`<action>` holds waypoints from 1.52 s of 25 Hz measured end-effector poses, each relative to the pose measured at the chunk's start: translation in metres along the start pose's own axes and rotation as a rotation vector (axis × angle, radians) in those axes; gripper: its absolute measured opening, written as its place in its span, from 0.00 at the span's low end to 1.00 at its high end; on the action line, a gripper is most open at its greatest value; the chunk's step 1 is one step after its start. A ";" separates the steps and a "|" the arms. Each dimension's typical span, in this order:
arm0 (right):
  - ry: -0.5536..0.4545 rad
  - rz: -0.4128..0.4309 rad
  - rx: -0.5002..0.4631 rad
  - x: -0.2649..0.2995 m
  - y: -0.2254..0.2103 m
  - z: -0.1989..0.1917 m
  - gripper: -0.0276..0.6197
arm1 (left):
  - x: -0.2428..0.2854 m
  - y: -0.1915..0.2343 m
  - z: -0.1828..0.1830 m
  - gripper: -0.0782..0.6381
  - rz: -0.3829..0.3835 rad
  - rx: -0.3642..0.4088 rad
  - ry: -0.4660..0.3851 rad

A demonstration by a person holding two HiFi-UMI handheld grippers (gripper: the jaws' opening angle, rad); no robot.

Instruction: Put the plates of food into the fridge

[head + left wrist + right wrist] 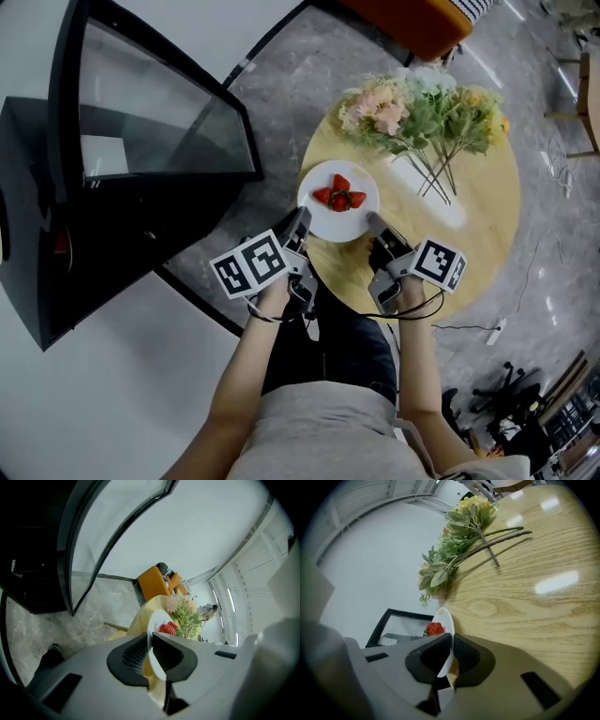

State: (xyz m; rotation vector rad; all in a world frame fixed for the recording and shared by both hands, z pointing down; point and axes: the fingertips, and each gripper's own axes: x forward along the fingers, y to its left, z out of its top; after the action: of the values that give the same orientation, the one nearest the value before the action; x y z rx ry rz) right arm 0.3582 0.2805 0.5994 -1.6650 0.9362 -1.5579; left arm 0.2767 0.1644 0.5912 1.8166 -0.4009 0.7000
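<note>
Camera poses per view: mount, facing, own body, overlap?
Head view: on head, steeply down on plate, table, fridge; forearms, lap show.
Left gripper view: on left hand-held gripper, along jaws shut on plate rim, toward flowers; jaws show.
Right gripper view: on right hand-held gripper, jaws shut on opposite rim, toward fridge; jaws show.
All share: plate, strawberries.

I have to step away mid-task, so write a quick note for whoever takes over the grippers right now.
left gripper: shut on the left rim of the plate.
right gripper: shut on its right rim.
The plate, holding strawberries, is over the edge of the round table; whether it is lifted is unclear.
The fridge stands to the left, glass door open.
Done: plate gripped on both sides.
Left: carry it into the fridge and release.
</note>
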 end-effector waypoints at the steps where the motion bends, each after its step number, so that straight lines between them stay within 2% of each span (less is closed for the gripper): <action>1: 0.002 0.006 -0.003 0.000 0.005 -0.001 0.09 | -0.005 -0.001 0.002 0.16 -0.006 -0.008 -0.011; 5: 0.020 0.024 -0.028 0.003 0.029 -0.010 0.09 | -0.028 0.002 0.009 0.16 -0.032 -0.058 -0.066; 9: 0.049 0.055 -0.055 0.013 0.060 -0.038 0.09 | -0.069 0.017 0.022 0.16 -0.059 -0.121 -0.139; 14: 0.107 0.116 -0.121 0.012 0.087 -0.049 0.09 | -0.100 0.016 0.021 0.16 -0.052 -0.177 -0.233; 21: 0.244 0.191 -0.236 0.050 0.156 -0.148 0.08 | -0.218 0.075 0.040 0.15 -0.056 -0.286 -0.443; 27: 0.325 0.264 -0.302 0.073 0.210 -0.211 0.08 | -0.299 0.106 0.053 0.15 -0.062 -0.354 -0.607; 31: 0.359 0.299 -0.350 0.088 0.247 -0.235 0.09 | -0.334 0.117 0.067 0.15 -0.088 -0.399 -0.703; 38: 0.357 0.313 -0.368 0.097 0.283 -0.264 0.08 | -0.377 0.129 0.080 0.15 -0.103 -0.433 -0.794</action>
State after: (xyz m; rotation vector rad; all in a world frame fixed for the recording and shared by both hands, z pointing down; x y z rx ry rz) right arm 0.0808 0.0505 0.4278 -1.3993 1.6686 -1.5551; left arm -0.0664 0.0205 0.4278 1.6125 -0.8912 -0.2110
